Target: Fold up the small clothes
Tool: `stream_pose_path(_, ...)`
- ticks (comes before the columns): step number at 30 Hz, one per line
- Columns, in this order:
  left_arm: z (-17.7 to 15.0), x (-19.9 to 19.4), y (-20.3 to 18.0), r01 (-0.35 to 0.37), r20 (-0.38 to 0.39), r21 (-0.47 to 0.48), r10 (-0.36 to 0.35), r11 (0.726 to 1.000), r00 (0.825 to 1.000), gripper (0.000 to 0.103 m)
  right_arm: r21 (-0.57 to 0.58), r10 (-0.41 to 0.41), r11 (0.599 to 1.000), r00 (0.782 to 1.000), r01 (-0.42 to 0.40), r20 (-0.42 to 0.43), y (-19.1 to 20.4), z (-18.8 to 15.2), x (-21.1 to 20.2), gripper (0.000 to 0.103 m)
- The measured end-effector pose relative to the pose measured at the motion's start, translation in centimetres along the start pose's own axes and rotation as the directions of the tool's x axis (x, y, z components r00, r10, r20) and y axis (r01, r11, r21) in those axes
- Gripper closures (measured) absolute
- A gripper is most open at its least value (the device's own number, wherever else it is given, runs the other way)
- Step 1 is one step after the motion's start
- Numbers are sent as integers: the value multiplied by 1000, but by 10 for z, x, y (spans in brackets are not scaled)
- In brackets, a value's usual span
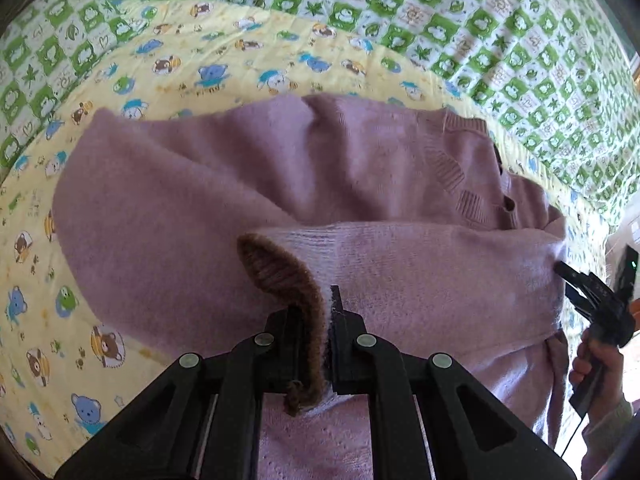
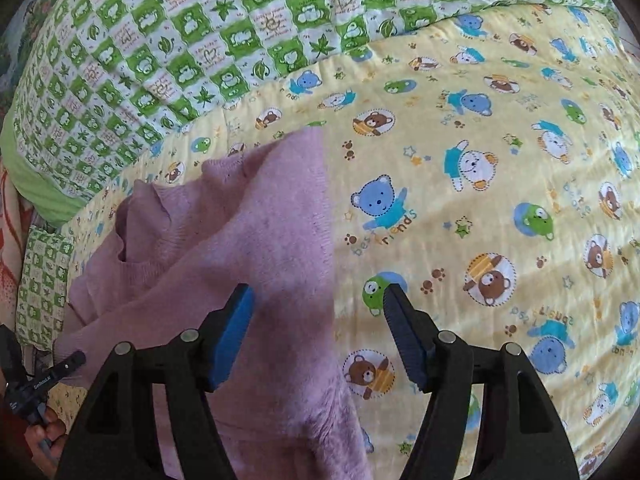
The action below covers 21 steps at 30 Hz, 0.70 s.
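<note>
Closest in, the left gripper (image 1: pixel 329 344) has its jaws clamped on the brown cuff (image 1: pixel 280 276) of the pink sweater (image 1: pixel 248 184), lying mid-bed on the yellow quilt (image 2: pixel 480 184). Right gripper (image 2: pixel 320 336) hovers, jaws apart and empty. Folding looks barely begun.

A mauve sweater (image 1: pixel 248 184) with a brown cuff (image 1: pixel 280 272) lies on a yellow bear-print sheet (image 2: pixel 500 200) beside a green-checked quilt (image 2: pixel 200 40).
</note>
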State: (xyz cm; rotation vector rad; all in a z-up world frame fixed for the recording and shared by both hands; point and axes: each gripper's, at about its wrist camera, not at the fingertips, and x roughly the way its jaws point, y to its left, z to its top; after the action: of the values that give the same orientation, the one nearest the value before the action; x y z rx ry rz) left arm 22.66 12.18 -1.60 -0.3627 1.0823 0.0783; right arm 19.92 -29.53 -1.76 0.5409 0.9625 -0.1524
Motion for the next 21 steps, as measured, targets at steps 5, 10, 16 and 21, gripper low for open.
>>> stream_pose_path(5, 2, 2, -21, 25, -5, 35, -25, 999, 1000, 94, -46, 23, 999, 997, -26, -74, 3, 5, 28, 92)
stream_pose_path(10, 6, 8, -64, 110, -11, 114, -110, 987, 994, 94, -58, 9, 998, 1000, -9, 2, -16, 28, -8, 92)
stream_pose_path(16, -3, 36, -74, 36, -43, 181, -29, 983, 999, 93, -128, -31, 991, 998, 25, -52, -37, 30, 10, 92)
stream_pose_path(21, -10, 18, -34, 38, -54, 88, -33, 995, 998, 68, -45, -29, 999, 999, 27, -43, -39, 22, 10, 78)
